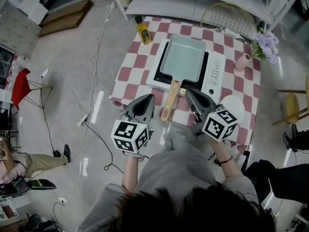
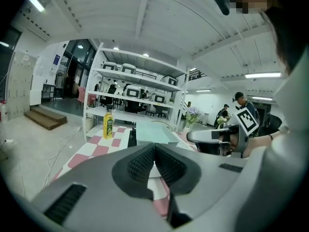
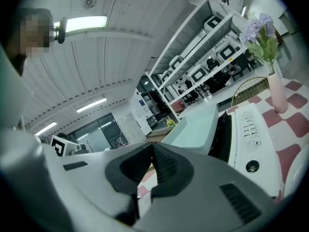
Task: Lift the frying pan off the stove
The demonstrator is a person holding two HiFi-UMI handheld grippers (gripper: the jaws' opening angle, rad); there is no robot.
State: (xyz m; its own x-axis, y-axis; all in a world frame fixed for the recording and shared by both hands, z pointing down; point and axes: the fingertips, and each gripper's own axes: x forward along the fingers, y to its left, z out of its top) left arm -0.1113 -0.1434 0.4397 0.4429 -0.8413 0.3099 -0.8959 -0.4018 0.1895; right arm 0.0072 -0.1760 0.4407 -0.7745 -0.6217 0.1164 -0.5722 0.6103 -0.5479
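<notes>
Left hand-held gripper and right hand-held gripper: both shut, empty, flanking the frying pan handle. Pan on stove, table.

Looking down, I see a pale, glossy floor with loose cables trailing across it, a table under a red-and-white checked cloth, a red chair off to the left and a low wooden step near the far corner. White metal shelves stand just behind the table. Overhead is a white ribbed ceiling with long strip lights switched on
</notes>
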